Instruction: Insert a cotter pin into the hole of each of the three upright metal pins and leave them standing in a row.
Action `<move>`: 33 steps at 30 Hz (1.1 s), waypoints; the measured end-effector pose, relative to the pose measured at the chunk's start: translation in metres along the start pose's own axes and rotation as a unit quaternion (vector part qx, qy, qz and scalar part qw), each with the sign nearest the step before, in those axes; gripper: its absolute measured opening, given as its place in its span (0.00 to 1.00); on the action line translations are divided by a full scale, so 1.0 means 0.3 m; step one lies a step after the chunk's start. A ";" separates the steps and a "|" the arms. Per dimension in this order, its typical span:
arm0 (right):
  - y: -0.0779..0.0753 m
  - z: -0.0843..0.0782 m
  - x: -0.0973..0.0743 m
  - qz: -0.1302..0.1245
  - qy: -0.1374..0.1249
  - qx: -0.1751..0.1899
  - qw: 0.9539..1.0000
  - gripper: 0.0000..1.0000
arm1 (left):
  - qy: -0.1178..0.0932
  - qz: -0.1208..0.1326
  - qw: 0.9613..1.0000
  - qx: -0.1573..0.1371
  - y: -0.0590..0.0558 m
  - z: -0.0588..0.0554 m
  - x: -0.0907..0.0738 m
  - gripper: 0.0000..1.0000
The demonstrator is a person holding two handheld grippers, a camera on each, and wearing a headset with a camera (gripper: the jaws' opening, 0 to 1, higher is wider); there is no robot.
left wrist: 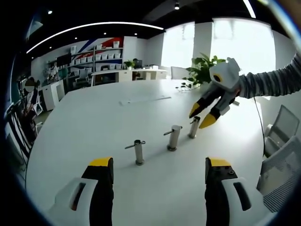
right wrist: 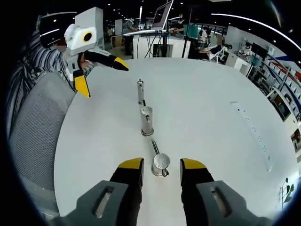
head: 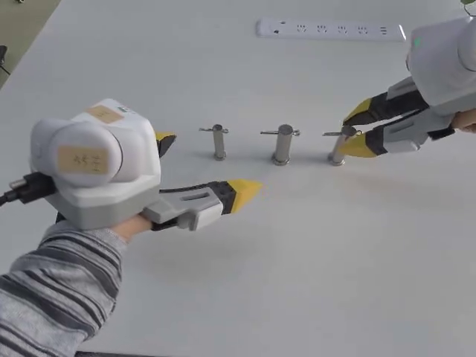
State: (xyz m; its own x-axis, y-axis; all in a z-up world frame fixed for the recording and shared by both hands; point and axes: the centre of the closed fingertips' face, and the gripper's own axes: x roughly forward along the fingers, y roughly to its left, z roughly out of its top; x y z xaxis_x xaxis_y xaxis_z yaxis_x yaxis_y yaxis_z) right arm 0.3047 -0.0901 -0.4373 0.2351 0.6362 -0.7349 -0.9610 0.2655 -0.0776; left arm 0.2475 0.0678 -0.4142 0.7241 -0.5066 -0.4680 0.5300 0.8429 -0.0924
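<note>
White tabletop point(head: 245, 290) under both tools: the right hand-held gripper point(right wrist: 162, 165) is released, its jaws spread on either side of the rightmost upright metal pin point(head: 338, 151) without clamping it, and a cotter pin point(head: 332, 134) sits through the pin's top. The left hand-held gripper point(head: 210, 162) is released too, jaws wide, hovering on the near-edge side of the row by the leftmost pin point(head: 219, 145). That one and the middle pin point(head: 282, 147) also carry cotter pins crosswise, and a power strip point(head: 331, 30) lies by the far edge

The white tabletop point(head: 297, 260) carries a row of three upright silver metal pins point(head: 282, 145), each with a thin cotter pin point(head: 213, 129) through it, and a long white power strip point(head: 331, 30).
</note>
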 end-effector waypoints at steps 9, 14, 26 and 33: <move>0.029 0.072 -0.088 -0.069 -0.081 0.106 0.989 0.46 | -0.005 0.011 1.000 -0.007 0.028 0.024 -0.017 0.79; 0.048 0.075 -0.132 -0.103 -0.100 0.142 0.979 0.58 | -0.003 0.008 1.000 -0.010 0.026 0.031 -0.023 0.82; 0.118 0.065 -0.169 -0.138 -0.124 0.232 0.955 0.78 | -0.008 0.003 1.000 -0.029 0.009 0.047 -0.042 0.94; 0.144 0.068 -0.172 -0.146 -0.144 0.253 0.945 0.85 | -0.007 0.003 1.000 -0.028 -0.003 0.038 -0.070 0.99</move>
State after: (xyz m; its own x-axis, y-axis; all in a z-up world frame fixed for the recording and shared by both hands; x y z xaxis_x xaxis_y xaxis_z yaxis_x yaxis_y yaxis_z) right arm 0.2539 -0.0965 -0.3889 0.5799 0.6334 -0.5123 -0.6728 0.7270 0.1373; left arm 0.2368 0.0758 -0.3943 0.7342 -0.5030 -0.4560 0.4996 0.8551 -0.1387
